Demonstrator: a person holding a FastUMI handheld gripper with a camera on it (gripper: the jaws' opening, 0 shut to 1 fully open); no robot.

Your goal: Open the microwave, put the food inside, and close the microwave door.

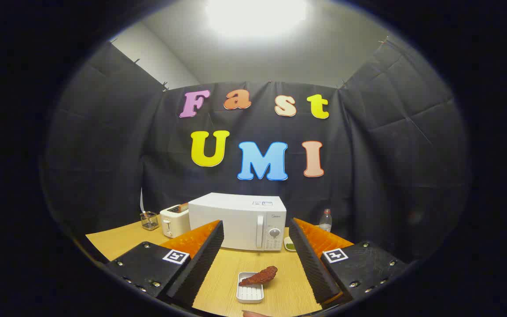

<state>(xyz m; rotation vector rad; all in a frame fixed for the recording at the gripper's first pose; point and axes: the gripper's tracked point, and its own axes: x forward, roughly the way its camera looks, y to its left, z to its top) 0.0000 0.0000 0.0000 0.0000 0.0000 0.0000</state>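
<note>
A white microwave (240,220) stands at the back of the wooden table (121,242), its door shut, with the handle and knob on its right side. A brown piece of food (260,276) lies on a small white ribbed tray (250,291) on the table, between my fingers and short of the microwave. My gripper (256,242) is open, its two fingers spread wide to either side of the tray, nothing held.
A white toaster (174,220) with a slice in it stands left of the microwave, and a small wire basket (149,220) left of that. A clear bottle (325,220) and a small dish with something green (289,245) sit to the microwave's right.
</note>
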